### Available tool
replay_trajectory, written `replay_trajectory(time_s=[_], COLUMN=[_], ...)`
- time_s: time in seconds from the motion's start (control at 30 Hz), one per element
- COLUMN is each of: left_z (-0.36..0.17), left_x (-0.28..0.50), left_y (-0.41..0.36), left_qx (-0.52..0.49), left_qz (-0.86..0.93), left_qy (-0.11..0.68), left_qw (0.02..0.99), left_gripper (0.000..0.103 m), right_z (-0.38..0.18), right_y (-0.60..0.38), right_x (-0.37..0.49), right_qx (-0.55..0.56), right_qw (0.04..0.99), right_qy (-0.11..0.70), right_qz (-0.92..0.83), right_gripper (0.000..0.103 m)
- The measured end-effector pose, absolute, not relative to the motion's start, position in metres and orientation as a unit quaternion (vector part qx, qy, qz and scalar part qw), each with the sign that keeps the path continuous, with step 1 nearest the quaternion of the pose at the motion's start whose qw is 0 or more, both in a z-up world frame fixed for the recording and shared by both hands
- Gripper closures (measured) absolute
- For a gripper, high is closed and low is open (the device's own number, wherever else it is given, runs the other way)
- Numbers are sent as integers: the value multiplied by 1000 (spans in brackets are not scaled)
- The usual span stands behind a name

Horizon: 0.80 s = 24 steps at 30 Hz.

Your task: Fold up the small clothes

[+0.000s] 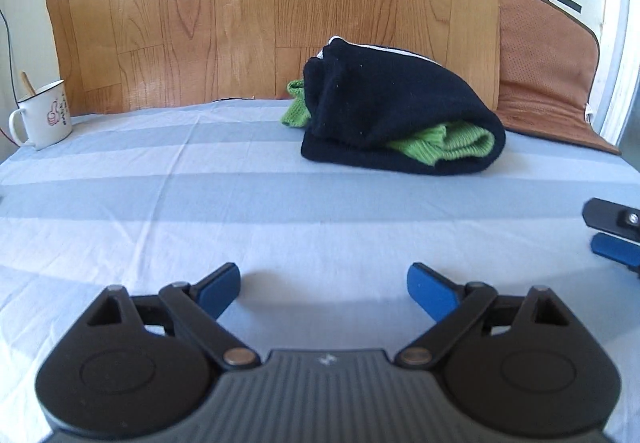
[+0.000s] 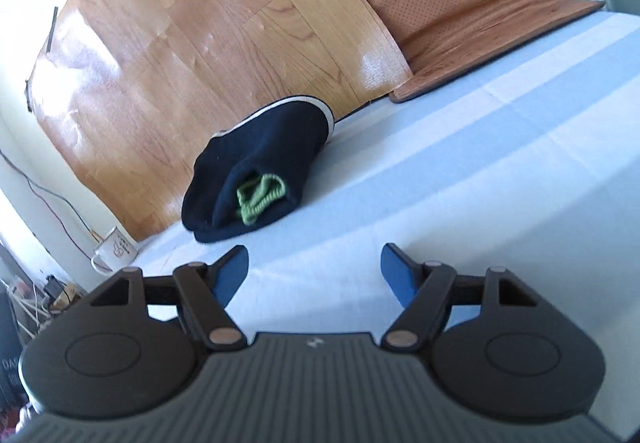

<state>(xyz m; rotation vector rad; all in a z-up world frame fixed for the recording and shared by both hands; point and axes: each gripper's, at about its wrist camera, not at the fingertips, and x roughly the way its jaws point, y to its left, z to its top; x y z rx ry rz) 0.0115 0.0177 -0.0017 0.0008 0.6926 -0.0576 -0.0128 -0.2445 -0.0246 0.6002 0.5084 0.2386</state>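
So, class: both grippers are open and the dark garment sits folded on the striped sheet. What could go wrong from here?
The folded dark garment bulges, with green knit poking out, so it may spring open. The left gripper and right gripper hold nothing to steady it. The mug near the sheet's edge could be knocked.

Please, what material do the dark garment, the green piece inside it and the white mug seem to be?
Dark garment: probably soft fleece or knit, matte navy with tiny lint specks.
Green piece: ribbed knit, likely cotton or acrylic; the ribs show clearly.
White mug: looks like enamelled metal, because of the thin dark rim and glossy surface, but it could be ceramic.
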Motion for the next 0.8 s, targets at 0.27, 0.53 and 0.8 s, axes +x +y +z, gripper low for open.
replay_trajectory(time_s=[0.27, 0.53, 0.8], left_z=[-2, -2, -3], left_x=[-9, -13, -10], left_y=[21, 23, 22], left_qx=[9, 5, 9], left_qz=[-30, -21, -25], left_qy=[335, 333, 341], left_qw=[942, 943, 940], left_gripper=[9, 6, 0], right_z=[-24, -25, -28], right_y=[-236, -231, -236], right_x=[-39, -51, -50], right_qx=[244, 216, 242], right_qw=[933, 939, 933], right_qy=[241, 244, 238], right_qz=[110, 109, 123], right_gripper=[28, 28, 21])
